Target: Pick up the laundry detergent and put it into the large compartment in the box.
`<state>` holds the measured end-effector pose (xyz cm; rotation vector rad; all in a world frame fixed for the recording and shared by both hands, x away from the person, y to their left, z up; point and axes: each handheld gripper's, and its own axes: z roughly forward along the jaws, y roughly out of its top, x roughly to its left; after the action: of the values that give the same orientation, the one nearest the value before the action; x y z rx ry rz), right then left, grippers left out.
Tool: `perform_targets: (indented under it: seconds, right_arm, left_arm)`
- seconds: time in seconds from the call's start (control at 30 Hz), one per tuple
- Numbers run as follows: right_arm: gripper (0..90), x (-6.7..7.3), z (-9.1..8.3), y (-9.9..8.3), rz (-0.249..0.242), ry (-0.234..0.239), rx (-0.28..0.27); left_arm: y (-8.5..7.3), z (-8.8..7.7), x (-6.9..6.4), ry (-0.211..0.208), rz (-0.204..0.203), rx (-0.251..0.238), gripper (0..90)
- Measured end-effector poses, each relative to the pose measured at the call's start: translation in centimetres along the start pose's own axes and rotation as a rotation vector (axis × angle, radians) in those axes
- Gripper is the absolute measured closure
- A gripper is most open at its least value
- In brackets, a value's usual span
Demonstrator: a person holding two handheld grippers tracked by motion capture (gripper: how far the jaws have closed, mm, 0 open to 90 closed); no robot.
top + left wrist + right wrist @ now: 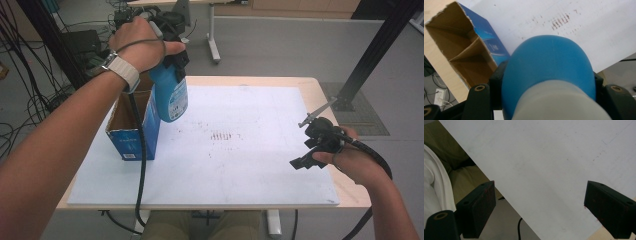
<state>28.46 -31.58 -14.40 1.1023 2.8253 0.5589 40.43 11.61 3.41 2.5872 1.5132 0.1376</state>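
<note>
On the table (320, 92), a white board (240, 165) covers nearly the whole top; faint reddish-brown marks (222, 136) sit near its middle. At the board's left edge stands an open blue cardboard box (131, 142), brown inside, with a cardboard divider (466, 51) visible in the left gripper view.

Blue bottle (171, 95): held in the air, hanging roughly upright, just above and beside the box's right wall, lower end over the board. Whether it touches the box cannot be told from the high view. Left gripper view looks down over its rounded blue shoulder (549, 62) toward box and board.

Left gripper (176, 59): jaws clamped on either side of the bottle's upper part, hand raised above the box.

Right gripper (306, 161): at the board's right edge, held low in the hand, well apart from the bottle. Jaws stand wide with nothing between them; the right gripper view shows bare board between the two black pads (482, 207).
</note>
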Motion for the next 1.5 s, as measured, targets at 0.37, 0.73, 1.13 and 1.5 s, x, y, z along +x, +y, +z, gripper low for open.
perform_targets:
  seconds: [0.37,0.73,1.13,1.5]
  right_arm:
    - [10.5,-0.3,0.3,1.2,-0.032,0.009,-0.001]
    - [10.6,-0.7,0.7,2.2,-0.056,0.021,-0.002]
    - [10.5,-0.9,0.8,2.9,-0.066,0.025,-0.001]
    - [10.5,-1.0,0.9,3.3,-0.075,0.028,0.002]
  left_arm:
    - [-0.9,-1.1,2.2,0.012,-0.114,-0.004,39.1]
    - [-1.5,-1.9,4.4,0.021,-0.198,0.011,39.1]
    - [-2.3,-2.5,6.0,0.035,-0.272,0.003,39.1]
    - [-2.5,-2.5,7.0,0.049,-0.322,0.009,39.0]
